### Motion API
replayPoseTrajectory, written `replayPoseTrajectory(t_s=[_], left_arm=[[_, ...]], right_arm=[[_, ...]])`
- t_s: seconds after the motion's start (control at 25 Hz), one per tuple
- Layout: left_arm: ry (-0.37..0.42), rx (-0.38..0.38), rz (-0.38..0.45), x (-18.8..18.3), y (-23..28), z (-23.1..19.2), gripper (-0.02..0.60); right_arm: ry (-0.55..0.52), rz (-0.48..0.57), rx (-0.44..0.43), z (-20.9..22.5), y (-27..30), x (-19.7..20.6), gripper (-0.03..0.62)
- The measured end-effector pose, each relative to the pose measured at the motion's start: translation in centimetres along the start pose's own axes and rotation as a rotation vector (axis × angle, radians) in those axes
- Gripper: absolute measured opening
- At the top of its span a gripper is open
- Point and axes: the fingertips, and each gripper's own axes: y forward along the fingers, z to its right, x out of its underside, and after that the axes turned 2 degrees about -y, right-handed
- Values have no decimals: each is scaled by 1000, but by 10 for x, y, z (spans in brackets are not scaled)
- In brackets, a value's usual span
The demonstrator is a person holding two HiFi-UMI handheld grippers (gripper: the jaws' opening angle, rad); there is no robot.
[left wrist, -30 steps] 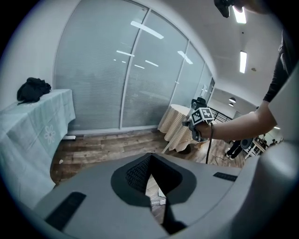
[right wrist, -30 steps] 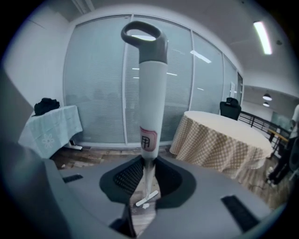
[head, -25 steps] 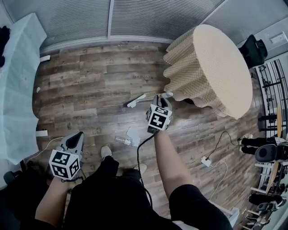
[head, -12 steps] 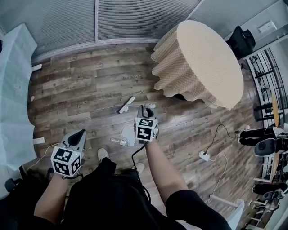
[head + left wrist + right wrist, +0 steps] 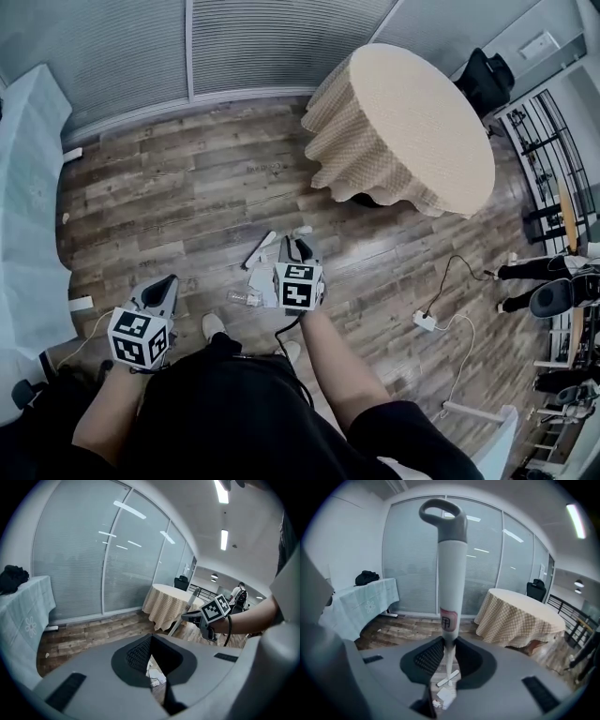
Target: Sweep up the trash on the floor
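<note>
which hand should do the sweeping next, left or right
right: the right tongs grip the broom handle, with paper scraps on the floor just beyond; the left tongs hold nothing

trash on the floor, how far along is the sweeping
Done: nothing visibly; paper scraps and a small bottle lie loose on the wood floor, not gathered. In hand: the right gripper has its jaws clamped on a white handle; the left gripper has its jaws together on nothing. Left: sweeping all of it up; no dustpan shows.

hand-held gripper [image 5: 448, 654] clamping white handle [image 5: 451, 573], upright
</note>
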Motion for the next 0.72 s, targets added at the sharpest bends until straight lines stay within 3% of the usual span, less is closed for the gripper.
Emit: replayPoseTrajectory(t_s=[0.48, 0.72], left_arm=[[48, 54, 7, 3, 4, 26, -5], [68, 78, 17, -2, 6, 45, -5]], right_arm=[[36, 0, -20, -6, -42, 29, 86], [76, 80, -9, 7, -69, 5, 86]])
